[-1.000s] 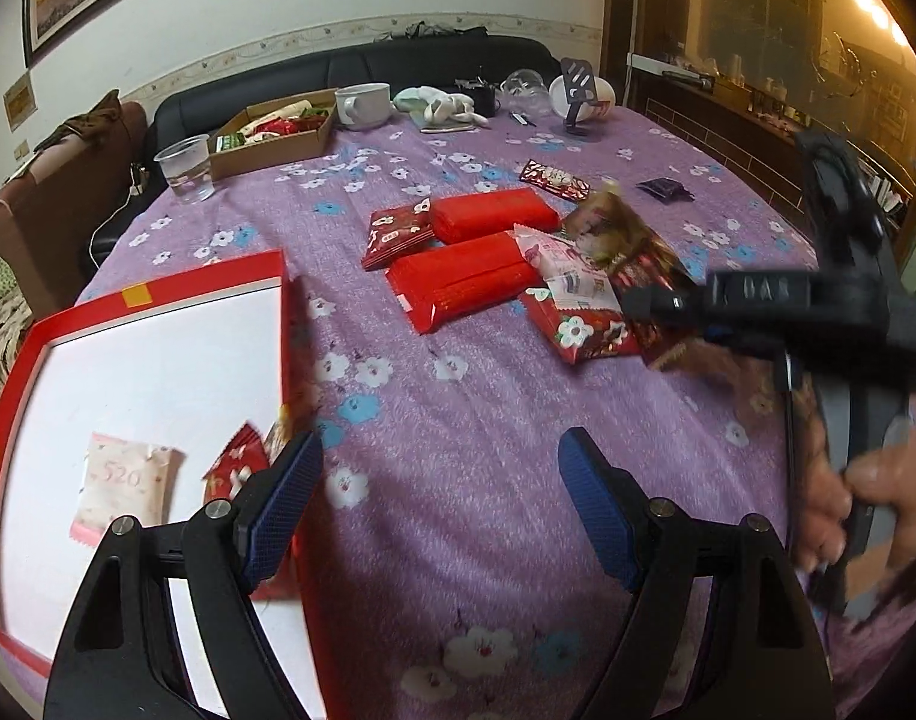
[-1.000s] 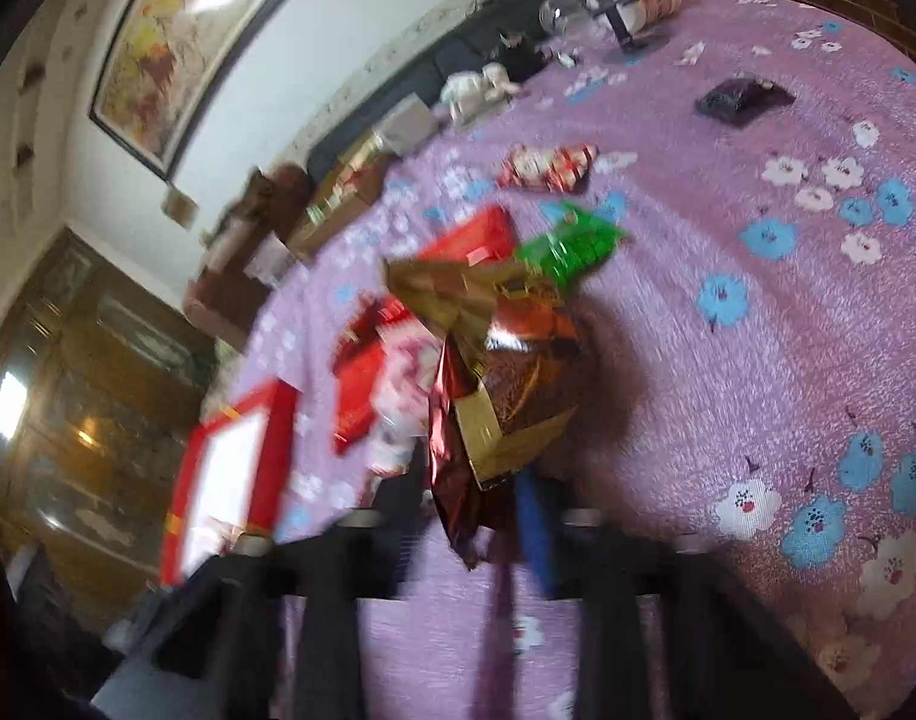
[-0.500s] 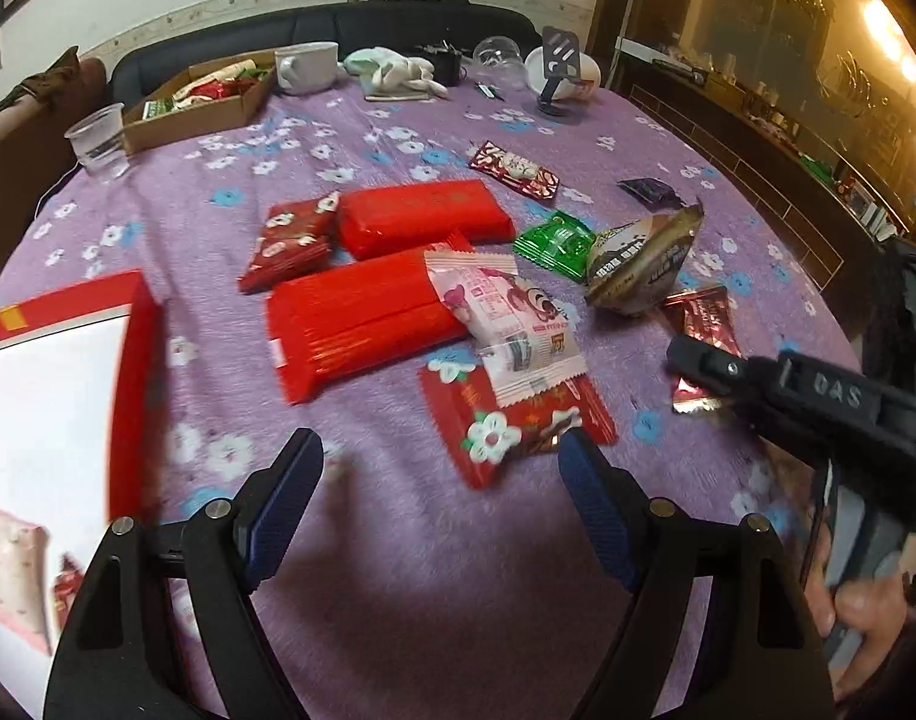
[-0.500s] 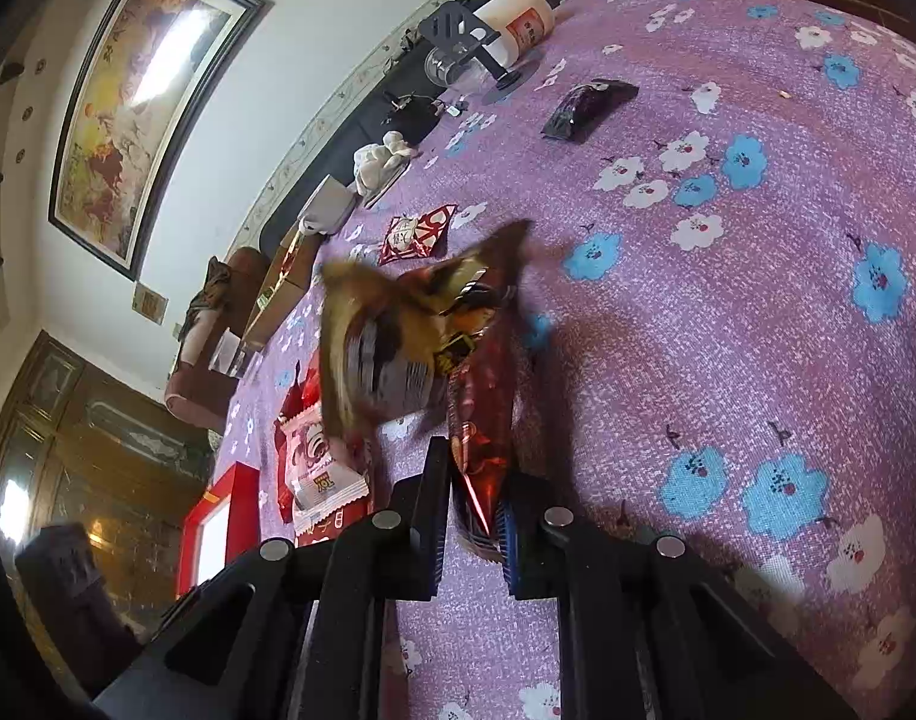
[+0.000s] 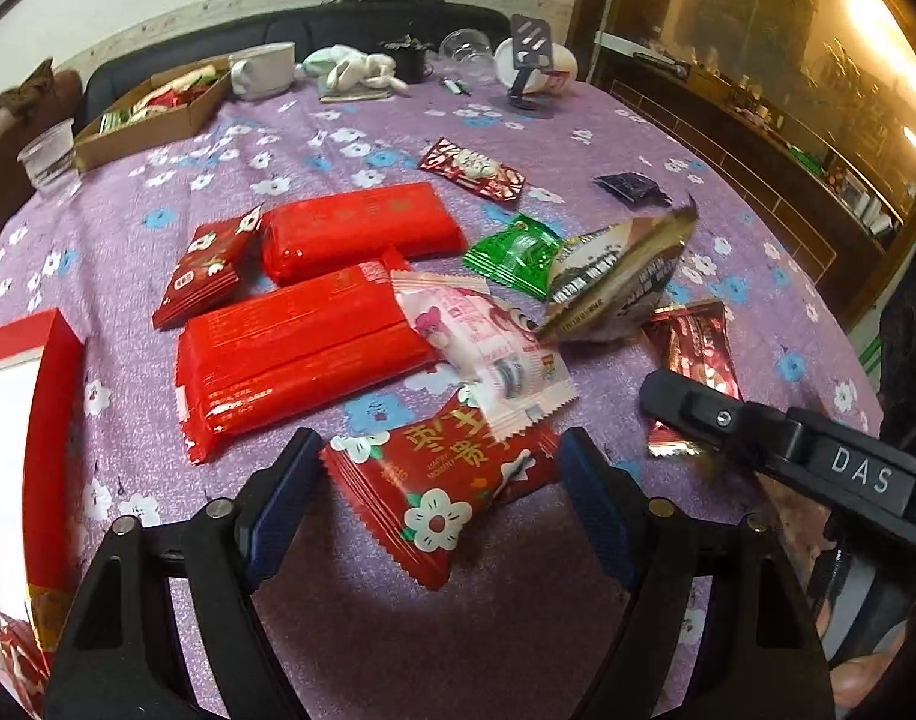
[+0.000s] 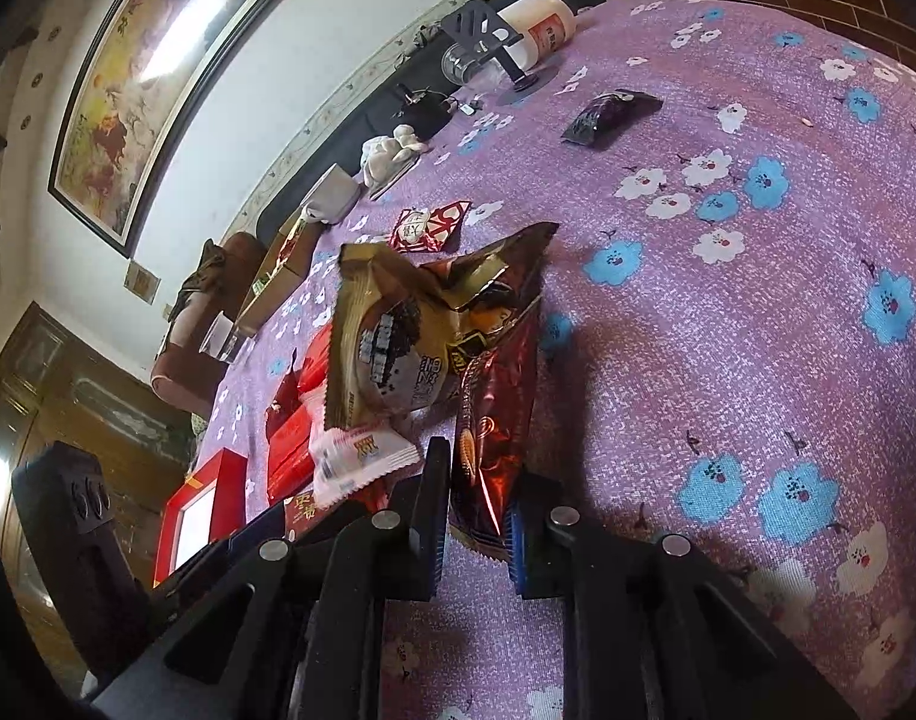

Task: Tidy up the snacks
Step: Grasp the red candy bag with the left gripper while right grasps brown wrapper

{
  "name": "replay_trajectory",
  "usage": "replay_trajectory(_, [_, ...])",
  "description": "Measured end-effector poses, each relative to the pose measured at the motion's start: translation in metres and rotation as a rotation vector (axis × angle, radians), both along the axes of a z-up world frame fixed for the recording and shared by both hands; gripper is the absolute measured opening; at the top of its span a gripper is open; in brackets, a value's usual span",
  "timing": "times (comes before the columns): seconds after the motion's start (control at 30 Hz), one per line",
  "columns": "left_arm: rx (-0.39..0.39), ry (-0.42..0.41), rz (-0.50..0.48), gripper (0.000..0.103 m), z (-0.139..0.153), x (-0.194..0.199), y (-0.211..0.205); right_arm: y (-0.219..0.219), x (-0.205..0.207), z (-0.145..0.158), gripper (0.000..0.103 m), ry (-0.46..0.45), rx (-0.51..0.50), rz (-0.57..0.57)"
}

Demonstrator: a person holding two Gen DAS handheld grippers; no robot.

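Your tablecloth is purple, scattered with white and blue flowers, and the packet between your blue pads is red with a white blossom and gold lettering. Beyond it you see a pale pink-and-white wrapper, two plain red bars, a green sachet and a gold-and-brown bag. Your other blue-padded fingers pinch a glossy dark red wrapper; the box at the left is red with a white inside.
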State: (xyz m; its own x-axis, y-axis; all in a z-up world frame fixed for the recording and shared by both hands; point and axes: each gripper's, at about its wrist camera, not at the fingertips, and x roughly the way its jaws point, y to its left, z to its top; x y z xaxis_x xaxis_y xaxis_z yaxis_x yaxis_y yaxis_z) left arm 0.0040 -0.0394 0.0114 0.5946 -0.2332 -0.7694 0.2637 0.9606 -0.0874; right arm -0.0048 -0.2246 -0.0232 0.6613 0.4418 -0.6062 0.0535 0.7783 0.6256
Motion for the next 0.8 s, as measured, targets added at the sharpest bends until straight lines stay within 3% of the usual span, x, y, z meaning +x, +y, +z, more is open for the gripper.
replay_trajectory(0.17, [-0.017, -0.014, -0.026, 0.053, 0.002, -0.004, 0.002, 0.011, 0.002, 0.002, 0.015, -0.003, -0.014, 0.054])
replay_trajectory(0.23, [-0.022, -0.023, -0.029, 0.034, 0.003, -0.007, 0.003, 0.017, 0.002, 0.003, 0.015, -0.009, -0.026, 0.076])
replay_trajectory(0.27, [-0.032, -0.023, -0.042, 0.032, 0.004, -0.008, 0.004, 0.019, 0.002, 0.004, 0.015, -0.014, -0.033, 0.081])
replay_trajectory(0.6, [-0.025, -0.042, -0.117, 0.030, 0.018, -0.035, 0.006, 0.023, -0.002, 0.009, 0.015, -0.049, -0.032, 0.104])
replay_trajectory(0.8, [-0.066, -0.036, -0.085, 0.029, 0.023, -0.047, 0.024, 0.024, -0.005, 0.013, 0.015, -0.077, -0.029, 0.116])
